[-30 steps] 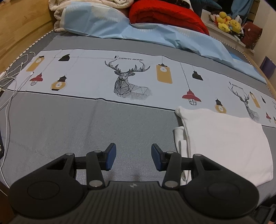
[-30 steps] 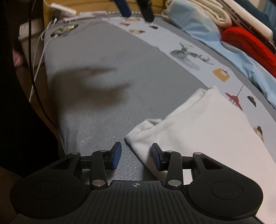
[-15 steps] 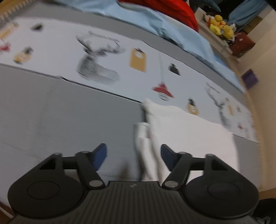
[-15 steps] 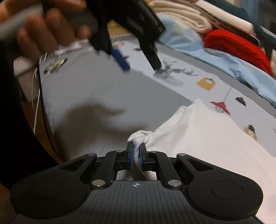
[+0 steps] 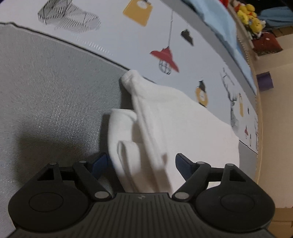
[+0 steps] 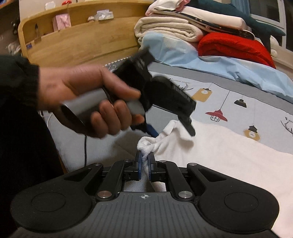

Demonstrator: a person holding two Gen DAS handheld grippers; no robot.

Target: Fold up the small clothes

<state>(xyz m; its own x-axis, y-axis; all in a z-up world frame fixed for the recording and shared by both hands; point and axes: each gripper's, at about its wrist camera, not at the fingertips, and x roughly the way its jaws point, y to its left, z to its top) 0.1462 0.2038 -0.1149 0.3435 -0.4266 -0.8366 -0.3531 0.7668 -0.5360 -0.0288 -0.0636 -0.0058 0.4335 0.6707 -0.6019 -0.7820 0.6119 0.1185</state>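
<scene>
A white garment lies partly folded on the grey and patterned bed sheet. In the left wrist view my left gripper is open, its blue pads on either side of the garment's near folded edge, close above it. In the right wrist view my right gripper is shut on a bunched corner of the white garment and holds it raised. The left gripper shows there too, held in a hand, its fingers over the same cloth edge.
A wooden headboard stands at the back left. Stacked blankets, a red blanket and a light blue cover lie along the far side. A cable hangs at the bed's left edge. Yellow plush toys sit beyond the bed.
My right gripper has closed on the garment's corner and lifted it. My left gripper has moved right and down over the garment's folded edge, still open.
</scene>
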